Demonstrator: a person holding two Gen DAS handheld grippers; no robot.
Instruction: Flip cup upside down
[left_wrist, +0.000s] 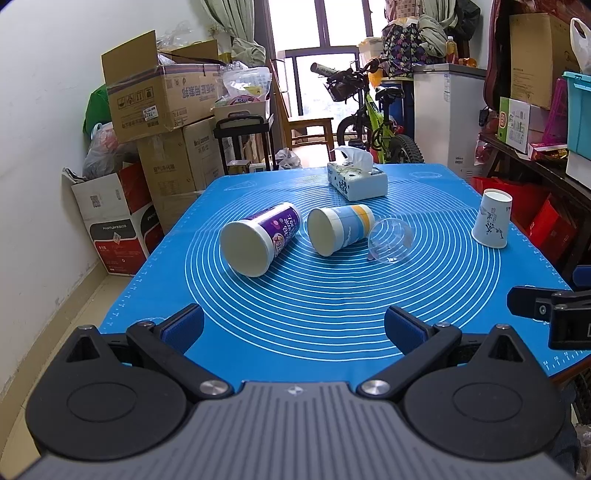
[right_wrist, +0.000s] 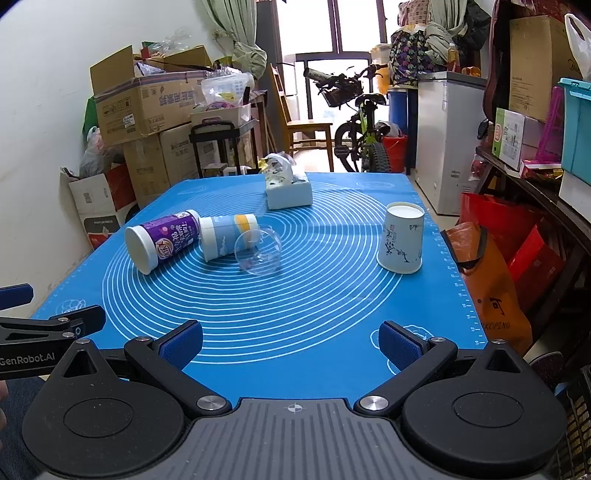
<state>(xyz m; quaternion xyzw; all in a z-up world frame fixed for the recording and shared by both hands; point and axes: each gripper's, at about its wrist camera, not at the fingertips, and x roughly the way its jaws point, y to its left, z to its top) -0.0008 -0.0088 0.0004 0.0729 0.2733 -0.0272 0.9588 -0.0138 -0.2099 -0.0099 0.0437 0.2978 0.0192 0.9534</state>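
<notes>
The blue mat (left_wrist: 332, 295) is the largest thing in front of both tongs: a smooth, flat rubbery sheet printed with pale concentric rings and ruler marks along its edges, covering the table.

The left tongs (left_wrist: 293, 326) stand wide open just above the near edge of the mat, their black arms spread and their blue ribbed pads holding and touching nothing. The right tongs (right_wrist: 291, 341) are likewise spread wide, empty, over the near edge of the mat, with the left pair showing just beside them at the left border of the right view.

Far ahead of both lies a tissue box (left_wrist: 357, 181), a soft-cornered rectangle with white tissue rising from its top.

Ahead and left of the left tongs, a purple cup (left_wrist: 260, 238) lies on its side, a glossy printed cylinder with a white rim and its open mouth turned toward the tongs. Just beside it, a blue and yellow cup (left_wrist: 338, 229) also lies on its side, mouth forward.

Ahead and to the right of the right tongs, the white paper cup (right_wrist: 402, 238) stands mouth down, matte and tapered, with a dark ink branch pattern.

A clear plastic dome (left_wrist: 391, 240), thin and see-through, rests against the blue and yellow cup.
</notes>
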